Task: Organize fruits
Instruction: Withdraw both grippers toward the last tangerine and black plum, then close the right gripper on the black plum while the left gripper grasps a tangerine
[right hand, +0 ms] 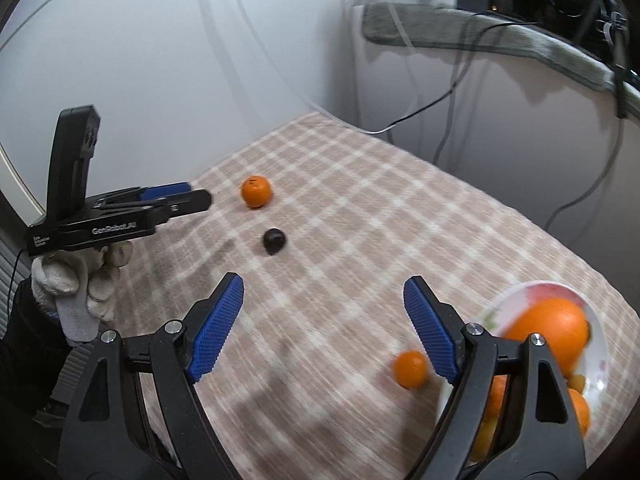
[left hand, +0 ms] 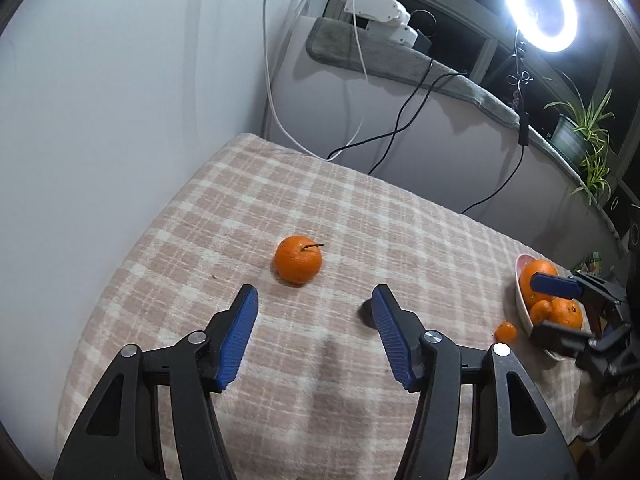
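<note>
An orange with a stem (left hand: pixel 298 259) lies on the checked tablecloth (left hand: pixel 280 200), just beyond my open, empty left gripper (left hand: pixel 316 300). It also shows in the right wrist view (right hand: pixel 256 191), next to a small dark fruit (right hand: pixel 274 240). A white bowl (right hand: pixel 596 356) holding several oranges (right hand: pixel 548 328) sits at the right; it also shows in the left wrist view (left hand: pixel 522 304). A small orange (right hand: pixel 411 369) lies on the cloth beside the bowl, by the right finger of my open, empty right gripper (right hand: pixel 324 292). In the left wrist view the right gripper (left hand: pixel 560 308) is over the bowl.
A white wall stands on the left. Behind the table are a white cabinet with a grey cloth (left hand: pixel 400 60), cables (left hand: pixel 400 120), a ring light (left hand: pixel 540 4) and a potted plant (left hand: pixel 584 136). The table's far edge (left hand: pixel 360 168) is close to the cabinet.
</note>
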A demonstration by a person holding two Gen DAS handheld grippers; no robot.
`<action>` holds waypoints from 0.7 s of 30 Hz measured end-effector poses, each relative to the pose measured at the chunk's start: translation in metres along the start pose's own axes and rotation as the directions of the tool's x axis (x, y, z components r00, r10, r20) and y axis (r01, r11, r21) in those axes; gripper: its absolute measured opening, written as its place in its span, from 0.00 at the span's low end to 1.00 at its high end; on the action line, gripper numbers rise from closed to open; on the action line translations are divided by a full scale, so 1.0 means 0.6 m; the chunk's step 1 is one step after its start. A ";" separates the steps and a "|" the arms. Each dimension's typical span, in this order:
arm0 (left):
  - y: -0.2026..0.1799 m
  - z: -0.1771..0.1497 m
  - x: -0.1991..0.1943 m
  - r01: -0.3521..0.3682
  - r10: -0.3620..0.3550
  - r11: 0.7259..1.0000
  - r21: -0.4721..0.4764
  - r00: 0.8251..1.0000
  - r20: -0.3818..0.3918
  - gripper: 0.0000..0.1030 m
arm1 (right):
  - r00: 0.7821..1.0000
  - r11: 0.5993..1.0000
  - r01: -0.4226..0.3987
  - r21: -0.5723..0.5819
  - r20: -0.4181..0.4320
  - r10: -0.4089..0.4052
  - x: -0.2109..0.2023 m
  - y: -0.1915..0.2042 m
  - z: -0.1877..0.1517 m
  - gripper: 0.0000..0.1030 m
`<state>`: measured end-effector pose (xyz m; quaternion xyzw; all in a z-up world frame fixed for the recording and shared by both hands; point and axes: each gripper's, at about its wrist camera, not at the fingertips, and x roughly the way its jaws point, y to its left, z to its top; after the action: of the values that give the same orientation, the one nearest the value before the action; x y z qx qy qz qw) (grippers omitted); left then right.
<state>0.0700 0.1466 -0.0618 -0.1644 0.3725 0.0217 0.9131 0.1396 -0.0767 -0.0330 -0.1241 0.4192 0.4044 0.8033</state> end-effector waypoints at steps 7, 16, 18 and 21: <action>0.015 0.012 0.031 0.003 -0.003 1.000 0.003 1.000 -0.017 0.45 | 0.999 0.999 -0.031 -0.043 -0.041 0.029 0.064 0.045 0.018 0.77; 0.019 0.024 0.068 -0.007 0.009 0.999 0.041 0.999 -0.048 0.44 | 0.993 0.996 -0.056 -0.076 -0.112 0.047 0.136 0.084 0.042 0.55; 0.016 0.026 0.073 -0.011 0.013 0.999 0.052 0.999 -0.051 0.43 | 0.992 0.995 -0.057 -0.077 -0.120 0.047 0.145 0.086 0.047 0.54; 0.014 0.029 0.079 -0.009 0.012 0.998 0.057 0.998 -0.054 0.43 | 0.991 0.996 -0.054 -0.075 -0.130 0.044 0.159 0.088 0.054 0.50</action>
<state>0.1145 0.1564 -0.0851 -0.1367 0.3986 0.0115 0.9068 0.1488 0.0265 -0.0793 -0.1709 0.4565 0.4315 0.7591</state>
